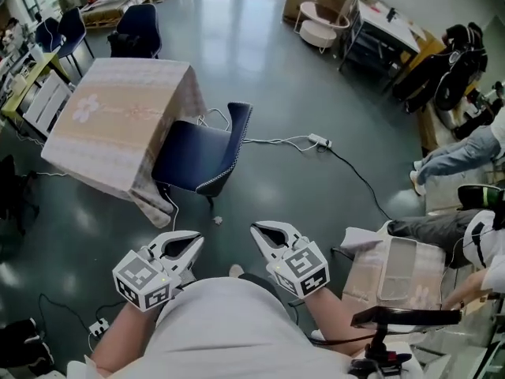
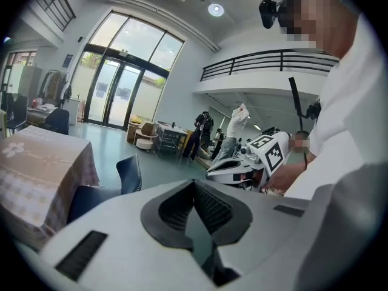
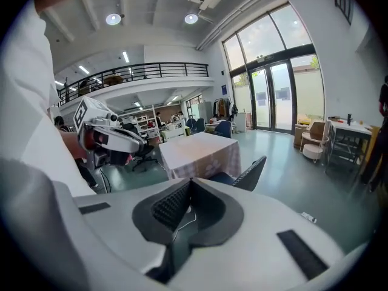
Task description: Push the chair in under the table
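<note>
A dark blue chair (image 1: 201, 158) stands on the grey floor at the right corner of a table (image 1: 110, 121) draped in a beige patterned cloth. Its seat sits partly beneath the cloth's edge and its back faces right. Both grippers are held close to my body, well short of the chair and touching nothing. My left gripper (image 1: 192, 243) is shut and empty. The right gripper (image 1: 260, 231) is shut and empty too. The left gripper view shows its shut tips (image 2: 194, 182), with chair (image 2: 103, 193) and table (image 2: 42, 165) beyond. The right gripper view shows its shut tips (image 3: 190, 180), the chair (image 3: 245, 176) and the table (image 3: 200, 153).
A white cable and power strip (image 1: 319, 141) lie on the floor right of the chair. Seated people (image 1: 465, 152) and a cloth-covered stand with a tray (image 1: 398, 271) are at the right. Other blue chairs (image 1: 136, 26) stand at the back left, and desks (image 1: 387, 26) at the back right.
</note>
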`<action>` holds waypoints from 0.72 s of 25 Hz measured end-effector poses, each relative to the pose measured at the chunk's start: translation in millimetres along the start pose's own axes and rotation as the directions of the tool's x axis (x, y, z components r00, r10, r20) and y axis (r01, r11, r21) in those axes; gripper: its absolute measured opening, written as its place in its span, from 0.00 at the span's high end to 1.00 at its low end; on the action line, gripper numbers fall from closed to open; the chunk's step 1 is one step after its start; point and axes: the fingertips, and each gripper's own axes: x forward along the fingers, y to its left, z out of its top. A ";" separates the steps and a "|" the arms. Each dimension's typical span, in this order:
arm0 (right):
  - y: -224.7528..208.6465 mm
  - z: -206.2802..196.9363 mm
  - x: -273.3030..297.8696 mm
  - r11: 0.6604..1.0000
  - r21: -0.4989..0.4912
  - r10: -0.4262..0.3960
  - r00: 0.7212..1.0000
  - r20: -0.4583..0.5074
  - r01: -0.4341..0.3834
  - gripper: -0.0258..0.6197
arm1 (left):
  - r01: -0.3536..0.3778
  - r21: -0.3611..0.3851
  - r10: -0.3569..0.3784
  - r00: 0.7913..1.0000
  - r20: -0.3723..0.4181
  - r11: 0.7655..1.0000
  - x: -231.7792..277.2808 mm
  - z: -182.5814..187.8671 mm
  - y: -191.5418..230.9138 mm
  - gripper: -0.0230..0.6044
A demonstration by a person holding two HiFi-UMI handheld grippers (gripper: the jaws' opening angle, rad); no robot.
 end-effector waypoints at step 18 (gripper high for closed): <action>114.6 27.2 59.6 0.998 -0.002 -0.056 0.998 0.016 0.056 0.94 | 0.126 0.023 -0.125 0.992 -0.016 0.992 -94.2 -32.7 42.6 0.95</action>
